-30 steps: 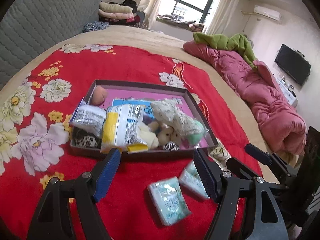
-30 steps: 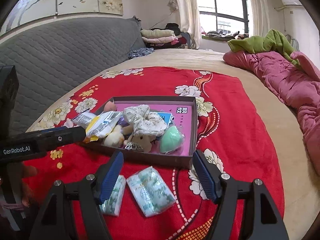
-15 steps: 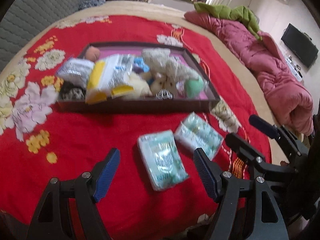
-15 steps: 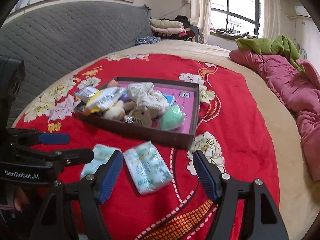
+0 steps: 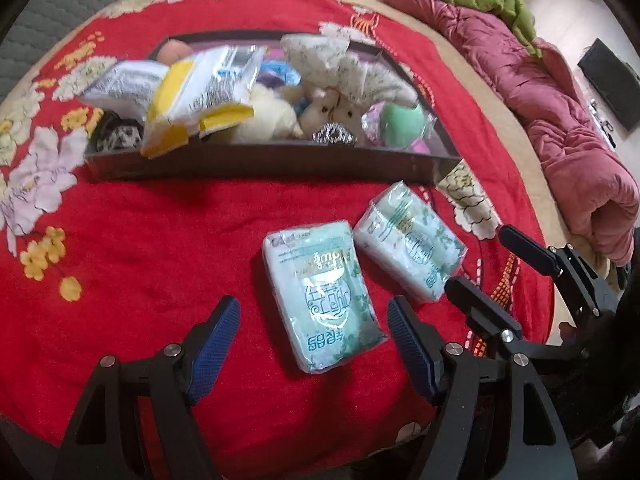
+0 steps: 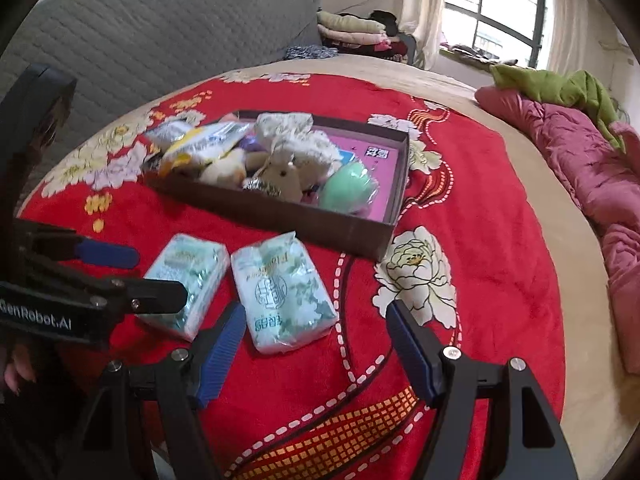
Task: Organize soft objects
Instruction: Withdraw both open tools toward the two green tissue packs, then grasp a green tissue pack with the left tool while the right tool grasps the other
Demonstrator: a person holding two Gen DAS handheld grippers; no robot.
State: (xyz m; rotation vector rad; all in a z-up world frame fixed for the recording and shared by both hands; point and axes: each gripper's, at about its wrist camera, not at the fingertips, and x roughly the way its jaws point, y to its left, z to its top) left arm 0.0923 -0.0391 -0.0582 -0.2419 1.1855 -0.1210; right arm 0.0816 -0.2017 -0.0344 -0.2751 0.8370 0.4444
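Note:
Two pale green tissue packs lie side by side on the red flowered bedspread, just in front of a dark shallow box (image 5: pixel 260 160) crowded with soft toys and snack bags. My left gripper (image 5: pixel 314 322) is open, its blue pads either side of the left pack (image 5: pixel 324 292) without touching it. The right pack (image 5: pixel 412 244) lies beside it. In the right wrist view my right gripper (image 6: pixel 316 318) is open around the near end of the right pack (image 6: pixel 280 288), clear of it. The left pack (image 6: pixel 188 276) sits partly under my left gripper (image 6: pixel 132 276). The box (image 6: pixel 280 216) is beyond.
A pink quilt (image 6: pixel 592 168) and green blanket (image 6: pixel 560 84) lie along the bed's right side. The grey padded headboard (image 6: pixel 140 40) stands behind the box. Folded clothes (image 6: pixel 352 28) are stacked by the window. A hand (image 6: pixel 16 372) shows at the lower left.
Both grippers have sunk toward the bedspread and tipped downward. The two tissue packs now lie between the open jaws instead of ahead of them. Nothing has been gripped.

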